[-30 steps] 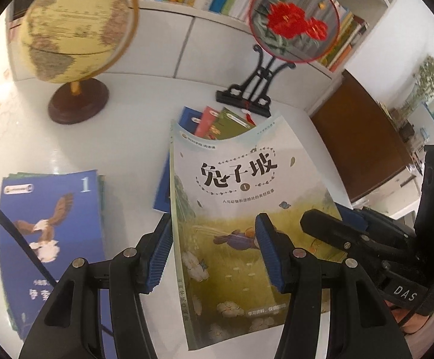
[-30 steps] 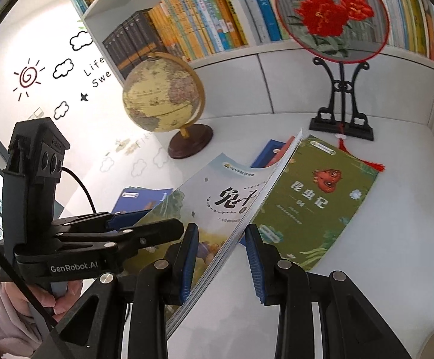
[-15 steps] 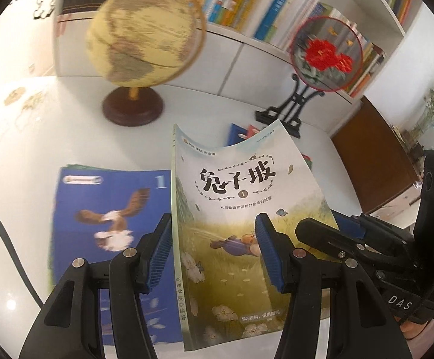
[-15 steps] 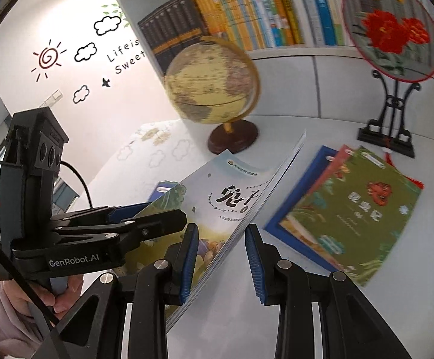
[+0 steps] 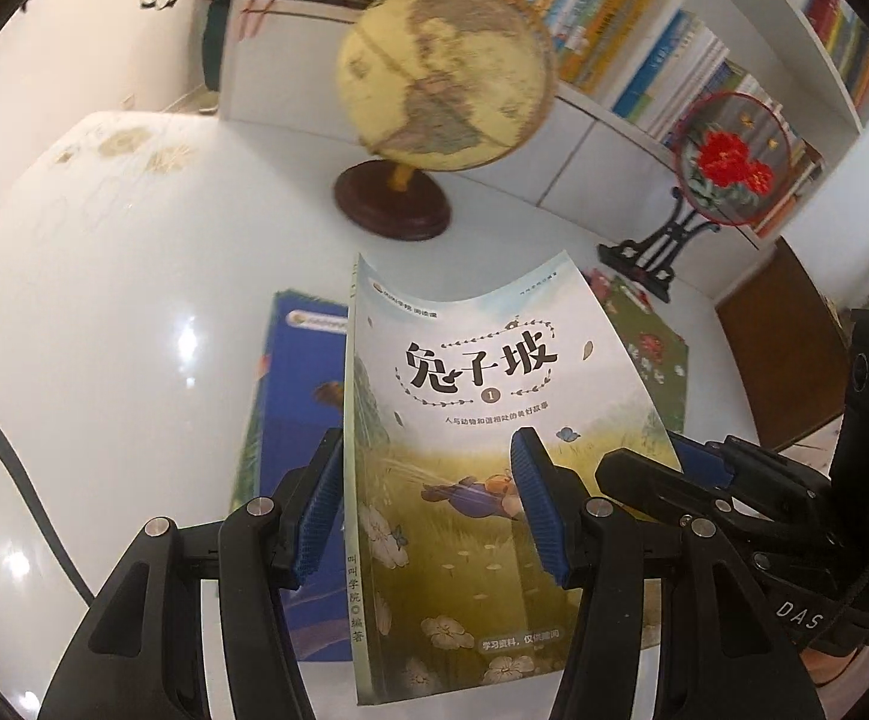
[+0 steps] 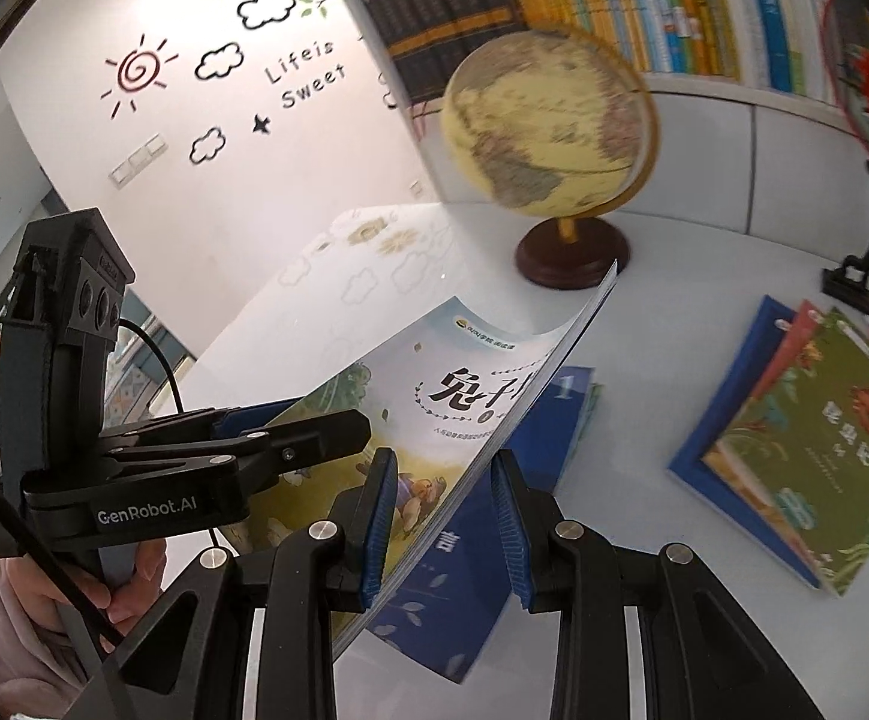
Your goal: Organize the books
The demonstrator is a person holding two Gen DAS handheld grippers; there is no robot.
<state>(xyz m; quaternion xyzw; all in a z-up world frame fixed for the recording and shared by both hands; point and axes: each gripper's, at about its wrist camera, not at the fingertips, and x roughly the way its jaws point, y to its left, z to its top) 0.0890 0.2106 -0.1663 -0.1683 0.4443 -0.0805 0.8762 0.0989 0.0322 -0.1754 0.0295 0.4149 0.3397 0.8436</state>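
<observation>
Both tools are on the one book here, the pale-covered storybook (image 5: 482, 420), held tilted in the air above the desk (image 5: 122, 312). The left tool (image 5: 428, 510) has its jaws partly apart, clamped across the book's spine side, one blue pad behind the spine edge and one on the cover. The right tool (image 6: 443, 516) has its jaws narrower, closed on the page edge of the same book (image 6: 434, 414). A hand (image 6: 128, 570) in a pink sleeve grips the left tool's handle.

Landmark is the globe (image 5: 443, 75). The storybook hangs in front of its base, directly over the blue eagle book (image 5: 296, 396) lying flat on the desk. Off to the globe's right lies the stack with the green book (image 6: 818, 450) on top, near the fan stand (image 5: 662, 246).

A second ago the storybook was over that green stack, with the blue book well to the left; now it has swung across and covers most of the blue book. Both grips are unchanged
</observation>
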